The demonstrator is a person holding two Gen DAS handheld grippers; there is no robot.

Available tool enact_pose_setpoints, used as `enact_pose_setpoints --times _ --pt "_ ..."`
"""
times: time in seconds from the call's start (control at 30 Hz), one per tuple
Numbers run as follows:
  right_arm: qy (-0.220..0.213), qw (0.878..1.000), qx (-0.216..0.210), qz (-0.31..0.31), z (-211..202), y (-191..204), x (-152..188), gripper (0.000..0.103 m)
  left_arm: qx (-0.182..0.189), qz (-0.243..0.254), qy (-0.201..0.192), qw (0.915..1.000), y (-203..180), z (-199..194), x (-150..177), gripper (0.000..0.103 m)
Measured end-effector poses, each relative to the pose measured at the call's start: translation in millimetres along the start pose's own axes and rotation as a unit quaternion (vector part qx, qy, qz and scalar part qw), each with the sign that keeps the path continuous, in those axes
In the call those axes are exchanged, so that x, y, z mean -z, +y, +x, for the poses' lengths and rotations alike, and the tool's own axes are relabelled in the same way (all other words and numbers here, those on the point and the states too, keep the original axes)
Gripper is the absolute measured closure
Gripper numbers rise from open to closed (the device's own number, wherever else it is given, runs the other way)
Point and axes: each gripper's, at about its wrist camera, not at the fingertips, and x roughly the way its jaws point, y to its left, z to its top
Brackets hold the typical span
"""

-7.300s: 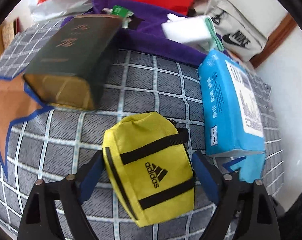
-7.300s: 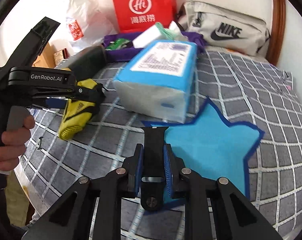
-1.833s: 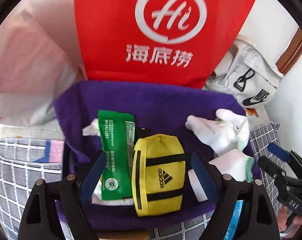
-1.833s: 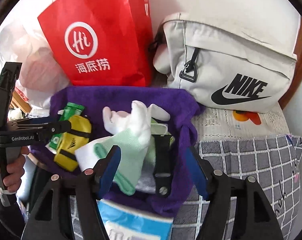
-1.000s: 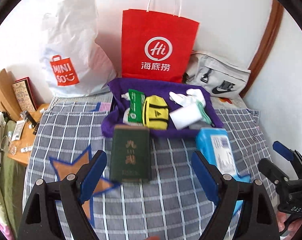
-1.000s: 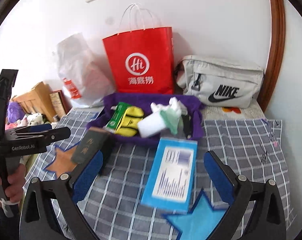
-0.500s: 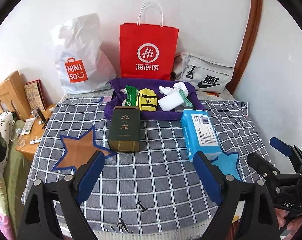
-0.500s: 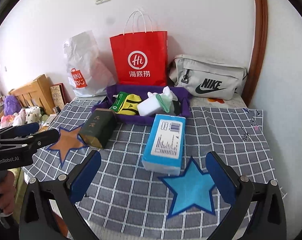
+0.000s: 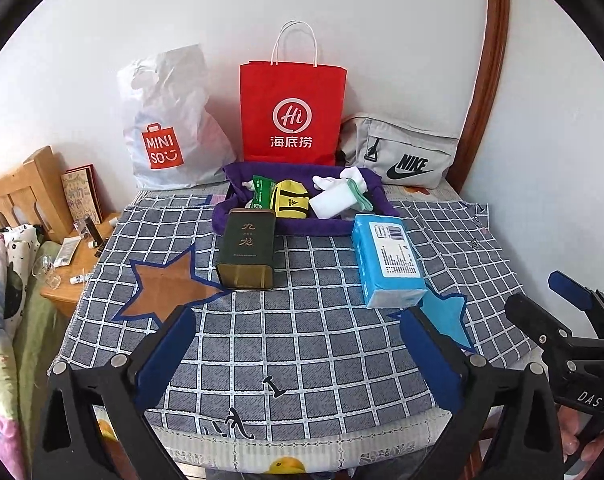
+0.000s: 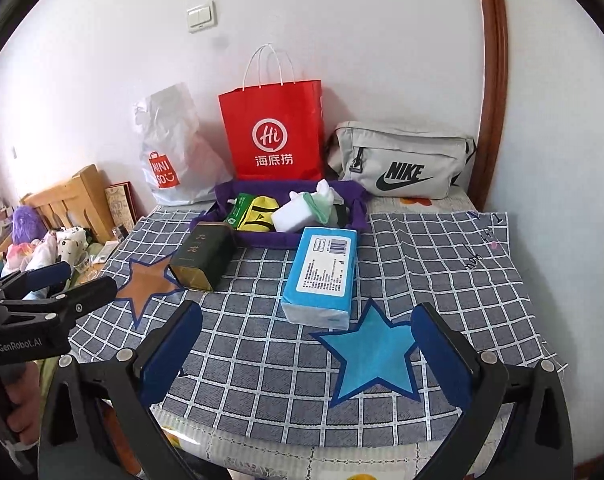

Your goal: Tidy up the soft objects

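A purple cloth basket (image 9: 298, 227) (image 10: 356, 208) stands at the far side of the checked table. In it lie a yellow Adidas pouch (image 9: 290, 199) (image 10: 258, 210), a green packet (image 9: 262, 192), white and green gloves (image 9: 344, 194) (image 10: 306, 206) and a black strap (image 10: 341, 215). My left gripper (image 9: 298, 352) is open and empty above the table's near edge. My right gripper (image 10: 306, 344) is open and empty, also near the front edge. A blue tissue pack (image 9: 386, 266) (image 10: 322, 272) lies in front of the basket.
A dark green tin box (image 9: 246, 248) (image 10: 204, 256) lies left of the tissue pack. A brown star (image 9: 166, 286) and a blue star (image 10: 372, 354) mark the cloth. A red paper bag (image 9: 292, 114), a white Miniso bag (image 9: 170, 124) and a grey Nike bag (image 9: 402, 156) line the wall.
Both grippers have let go of their items in the basket and pulled far back to the table's near edge. Half a second ago they were nearly where they are now.
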Motion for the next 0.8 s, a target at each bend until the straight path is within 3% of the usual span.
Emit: enact_pose_setpoints --times 0.8 --pt "-0.006 1.0 -0.002 -0.01 -8.1 8.7 5.0 0.0 0.004 -0.005 -0.005 1.0 3.3 -10.8 4.6 0.0"
